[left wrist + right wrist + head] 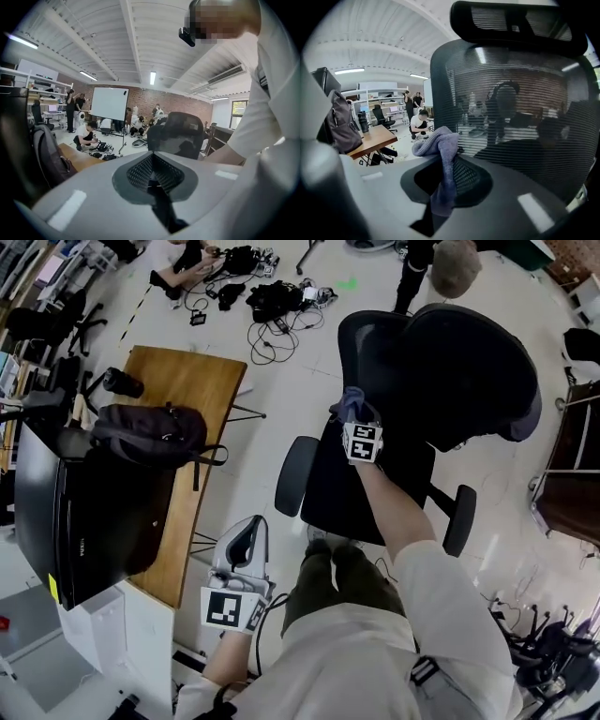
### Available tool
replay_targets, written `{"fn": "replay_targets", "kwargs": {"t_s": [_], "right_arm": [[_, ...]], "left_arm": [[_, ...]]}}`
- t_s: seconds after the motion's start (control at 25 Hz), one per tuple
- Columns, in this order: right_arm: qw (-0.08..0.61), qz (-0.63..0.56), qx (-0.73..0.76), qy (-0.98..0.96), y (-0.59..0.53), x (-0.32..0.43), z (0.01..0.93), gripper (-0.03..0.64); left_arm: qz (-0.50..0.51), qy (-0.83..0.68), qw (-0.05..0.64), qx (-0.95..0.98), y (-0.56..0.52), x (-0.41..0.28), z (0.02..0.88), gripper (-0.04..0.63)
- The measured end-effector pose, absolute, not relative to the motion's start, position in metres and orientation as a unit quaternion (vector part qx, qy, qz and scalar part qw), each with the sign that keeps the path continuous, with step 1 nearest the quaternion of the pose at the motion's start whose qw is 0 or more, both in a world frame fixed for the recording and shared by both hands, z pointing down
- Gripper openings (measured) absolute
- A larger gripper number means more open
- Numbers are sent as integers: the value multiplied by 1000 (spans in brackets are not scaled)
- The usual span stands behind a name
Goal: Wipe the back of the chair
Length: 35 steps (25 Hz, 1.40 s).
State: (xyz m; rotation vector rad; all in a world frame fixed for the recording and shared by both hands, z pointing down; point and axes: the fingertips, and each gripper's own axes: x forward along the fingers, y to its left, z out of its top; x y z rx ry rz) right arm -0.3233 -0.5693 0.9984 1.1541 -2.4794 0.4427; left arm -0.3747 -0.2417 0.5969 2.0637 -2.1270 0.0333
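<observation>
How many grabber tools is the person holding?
2. The left gripper hangs low beside the wooden table, shut and empty. The right gripper is up at the chair back, shut on a bluish cloth.

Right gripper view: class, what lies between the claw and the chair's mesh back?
A bunched blue-grey cloth, clamped in the right claw, lies between it and the chair back. The right gripper view shows this, and nothing else intervenes.
</observation>
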Motion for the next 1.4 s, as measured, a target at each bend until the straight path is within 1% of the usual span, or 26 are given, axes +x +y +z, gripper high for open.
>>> {"fn": "replay_targets", "kwargs": {"t_s": [0.12, 0.2, 0.36, 0.56, 0.68, 0.76, 0.84, 0.96, 1.04, 1.16, 1.28, 1.4], "right_arm": [[188, 162, 438, -864, -574, -276, 1011, 44], [189, 167, 463, -850, -583, -230, 1011, 45], [200, 172, 523, -811, -600, -113, 981, 46], [207, 202, 598, -747, -616, 28, 987, 46], [192, 213, 601, -746, -620, 60, 984, 46], [178, 200, 596, -757, -623, 53, 967, 46], [143, 198, 587, -772, -611, 27, 940, 46], [99, 178, 524, -827, -556, -63, 897, 46], [91, 175, 469, -861, -514, -138, 892, 46], [132, 179, 414, -883, -483, -231, 950, 46], [176, 191, 401, -879, -495, -280, 1043, 46], [151, 181, 402, -885, -517, -320, 1066, 46]], "left_arm": [[15, -688, 84, 720, -267, -347, 603, 15], [20, -670, 85, 737, -285, -330, 602, 15], [32, -637, 93, 765, -316, -297, 574, 15], [50, -598, 97, 794, -356, -253, 581, 15], [57, -584, 97, 804, -372, -226, 584, 15], [54, -580, 100, 807, -378, -216, 584, 15], [48, -580, 100, 807, -377, -215, 582, 15], [39, -588, 98, 802, -361, -232, 580, 15], [34, -602, 102, 791, -347, -252, 582, 15], [29, -627, 101, 772, -325, -283, 594, 15], [38, -651, 100, 752, -302, -311, 630, 15], [57, -671, 122, 729, -270, -338, 677, 15]]}}
